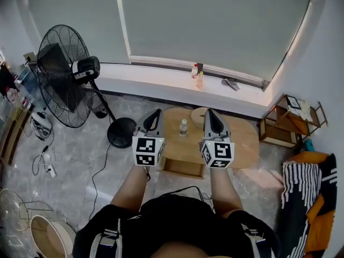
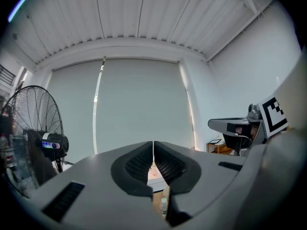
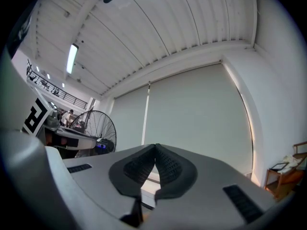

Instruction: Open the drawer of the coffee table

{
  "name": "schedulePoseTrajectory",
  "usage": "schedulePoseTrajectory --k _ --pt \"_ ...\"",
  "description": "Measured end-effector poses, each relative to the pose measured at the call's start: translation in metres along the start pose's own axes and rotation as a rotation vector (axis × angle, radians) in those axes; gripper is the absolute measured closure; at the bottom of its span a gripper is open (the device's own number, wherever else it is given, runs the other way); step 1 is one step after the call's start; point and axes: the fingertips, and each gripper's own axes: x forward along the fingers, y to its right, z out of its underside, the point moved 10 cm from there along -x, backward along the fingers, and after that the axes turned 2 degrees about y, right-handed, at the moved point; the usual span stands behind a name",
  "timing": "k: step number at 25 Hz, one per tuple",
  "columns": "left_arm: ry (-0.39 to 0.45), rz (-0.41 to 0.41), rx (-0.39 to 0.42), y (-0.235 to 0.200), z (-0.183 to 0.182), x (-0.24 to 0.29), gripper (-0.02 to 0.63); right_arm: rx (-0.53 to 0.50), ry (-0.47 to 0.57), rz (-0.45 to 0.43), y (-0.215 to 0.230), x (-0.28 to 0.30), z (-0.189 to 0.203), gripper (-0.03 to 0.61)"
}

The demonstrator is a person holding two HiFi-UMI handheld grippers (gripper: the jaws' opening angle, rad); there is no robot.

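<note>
A low oval wooden coffee table (image 1: 247, 138) stands on the floor in front of me, with its drawer (image 1: 184, 167) showing at the near side. My left gripper (image 1: 154, 117) is held high above the table's left part, shut with nothing between its jaws. My right gripper (image 1: 210, 115) is level with it over the table's middle, also shut and empty. In the left gripper view the left gripper (image 2: 153, 143) points at the window blind, and the right gripper (image 3: 155, 146) does the same in the right gripper view.
A small bottle (image 1: 183, 127) stands on the table between the grippers. A large black floor fan (image 1: 64, 77) is at the left, with cables (image 1: 45, 157) on the floor. Two bottles (image 1: 197, 75) sit on the window sill. A wooden side rack (image 1: 290, 120) and a striped cloth (image 1: 309, 192) are at the right.
</note>
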Motion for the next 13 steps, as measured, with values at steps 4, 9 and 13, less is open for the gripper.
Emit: schedulePoseTrajectory --k 4,9,13 --pt "0.021 0.01 -0.002 -0.005 -0.002 -0.001 0.588 0.001 0.003 -0.006 -0.007 0.005 0.0 0.563" --pt "0.03 0.016 0.027 -0.004 -0.004 -0.003 0.588 -0.014 0.006 -0.001 -0.008 0.007 0.001 0.563" --pt "0.031 0.016 0.028 -0.009 -0.004 0.0 0.588 -0.01 0.007 0.006 -0.008 0.011 0.001 0.563"
